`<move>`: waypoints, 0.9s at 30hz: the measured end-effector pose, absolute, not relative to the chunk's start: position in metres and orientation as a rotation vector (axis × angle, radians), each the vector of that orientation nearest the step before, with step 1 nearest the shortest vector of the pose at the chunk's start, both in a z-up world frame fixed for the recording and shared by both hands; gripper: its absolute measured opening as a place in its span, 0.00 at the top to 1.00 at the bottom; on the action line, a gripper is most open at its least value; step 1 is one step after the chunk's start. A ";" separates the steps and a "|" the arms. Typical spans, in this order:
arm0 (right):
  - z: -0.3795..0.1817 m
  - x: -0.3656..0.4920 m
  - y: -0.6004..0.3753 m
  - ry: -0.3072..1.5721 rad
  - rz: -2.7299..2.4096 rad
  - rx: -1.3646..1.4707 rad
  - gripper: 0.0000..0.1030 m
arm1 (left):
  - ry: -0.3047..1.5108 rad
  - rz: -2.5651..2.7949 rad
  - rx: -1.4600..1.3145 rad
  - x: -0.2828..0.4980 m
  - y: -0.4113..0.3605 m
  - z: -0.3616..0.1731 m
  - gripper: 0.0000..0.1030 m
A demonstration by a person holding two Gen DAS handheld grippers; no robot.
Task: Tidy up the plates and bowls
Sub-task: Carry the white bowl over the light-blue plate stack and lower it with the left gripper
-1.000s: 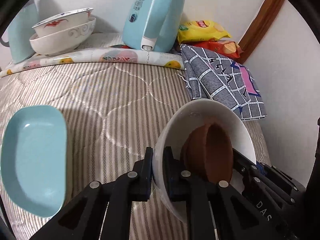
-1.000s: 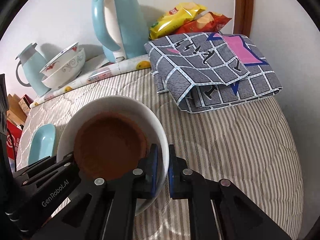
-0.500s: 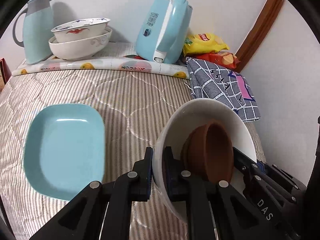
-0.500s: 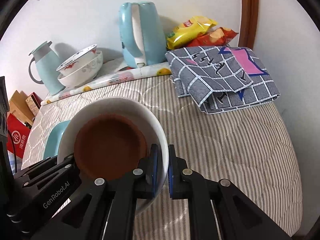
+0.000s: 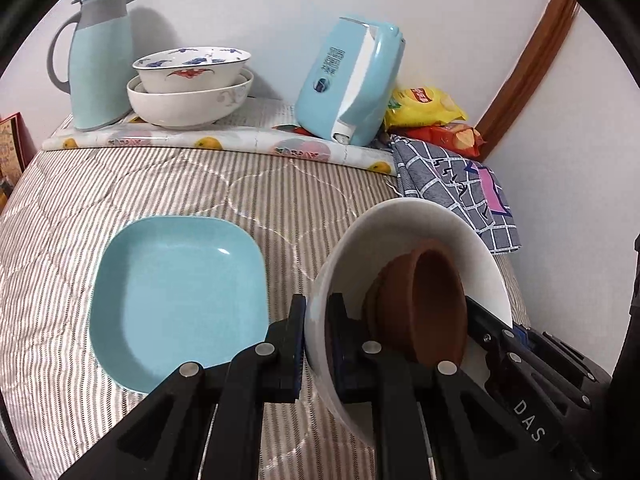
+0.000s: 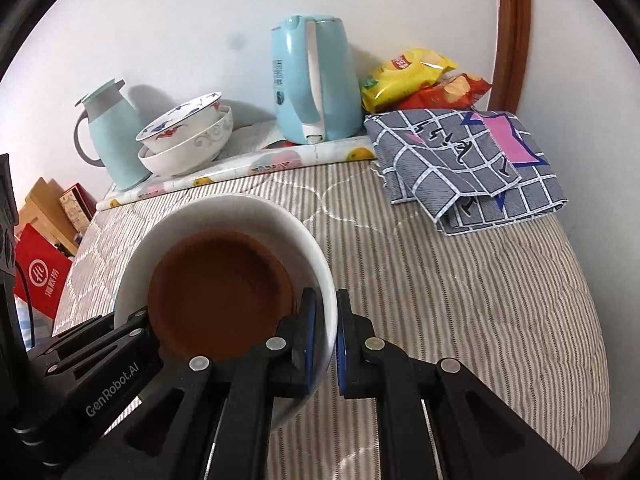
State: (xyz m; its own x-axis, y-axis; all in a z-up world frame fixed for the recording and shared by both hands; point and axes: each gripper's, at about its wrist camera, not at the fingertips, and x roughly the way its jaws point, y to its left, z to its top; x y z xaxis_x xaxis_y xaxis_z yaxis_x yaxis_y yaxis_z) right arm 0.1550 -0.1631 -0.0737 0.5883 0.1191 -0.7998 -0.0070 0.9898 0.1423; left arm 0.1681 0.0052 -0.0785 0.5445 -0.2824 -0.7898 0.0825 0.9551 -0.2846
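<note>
- The left gripper [image 5: 316, 344] pinches the near rim of the large round white ceramic bowl [image 5: 404, 216], one finger inside the wall and one outside.
- The right gripper [image 6: 325, 340] pinches the opposite rim of the same white bowl [image 6: 224, 208] in the same way; two grips on opposite sides likely steady a loaded, heavy bowl and stop it tipping.
- The small round brown bowl [image 6: 218, 280] sits nested inside the white one, so both travel as one stack held above the striped quilted table cover [image 5: 160, 184].
- The square light-blue plate [image 5: 176, 300] lies flat on the cover just left of the held stack, probably the next landing spot or the next piece to gather.
- At the back, a patterned white bowl [image 5: 192, 68] is nested in a plain white bowl [image 5: 188, 104], beside the wall, out of the way.
- Count: four bowls, one plate, two grippers.
- Also one pale-blue thermos jug [image 5: 96, 64], one pale-blue electric kettle [image 5: 352, 80], two snack bags [image 5: 424, 100] and one folded grey checked cloth [image 6: 472, 160].
</note>
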 end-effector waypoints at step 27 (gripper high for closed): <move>-0.060 0.164 -0.120 0.909 0.136 0.102 0.92 | 0.936 -0.169 -0.259 0.169 0.049 -0.067 0.89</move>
